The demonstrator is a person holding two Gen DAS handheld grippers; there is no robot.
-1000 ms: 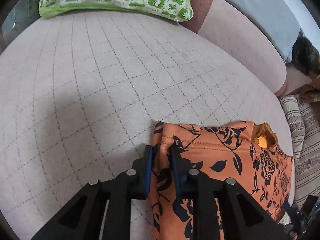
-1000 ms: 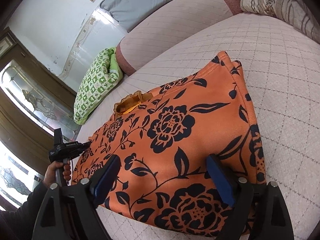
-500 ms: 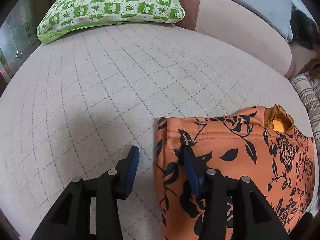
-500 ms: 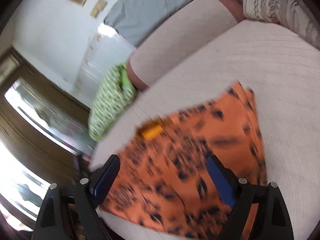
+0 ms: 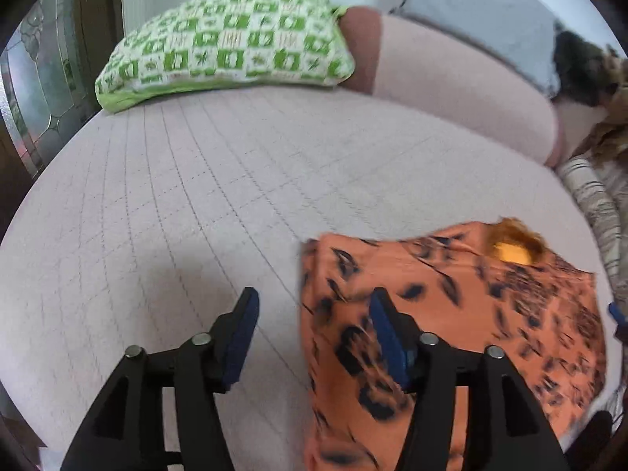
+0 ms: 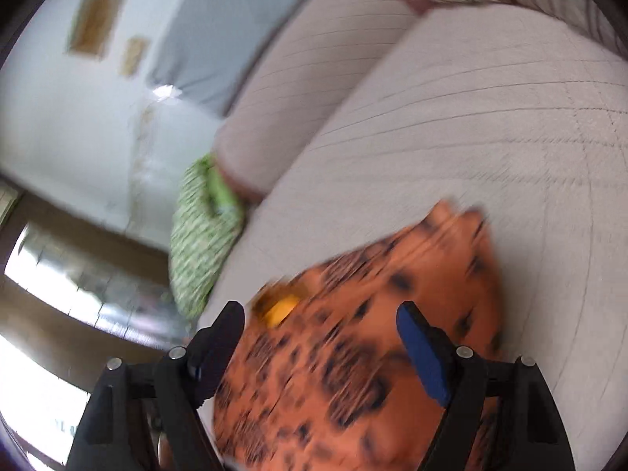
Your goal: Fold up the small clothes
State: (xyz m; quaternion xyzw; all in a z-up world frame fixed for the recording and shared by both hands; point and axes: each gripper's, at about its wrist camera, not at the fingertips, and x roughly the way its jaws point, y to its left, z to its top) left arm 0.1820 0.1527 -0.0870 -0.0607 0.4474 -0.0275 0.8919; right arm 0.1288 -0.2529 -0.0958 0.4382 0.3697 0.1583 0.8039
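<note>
The left gripper (image 5: 312,310) is opening, nothing pinched; the folded orange floral garment (image 5: 451,314) lies flat under its right finger, long axis running rightward, neckline on the far side. The right gripper (image 6: 320,324) is closing, hovering above the cloth. Beyond spreads a quilted pink sofa seat (image 5: 196,196), with a green checked pillow (image 5: 227,43) farther off.

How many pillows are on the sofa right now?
2 in view: a green checked pillow at the far left end, a striped pillow at the right edge; others may be hidden.
</note>
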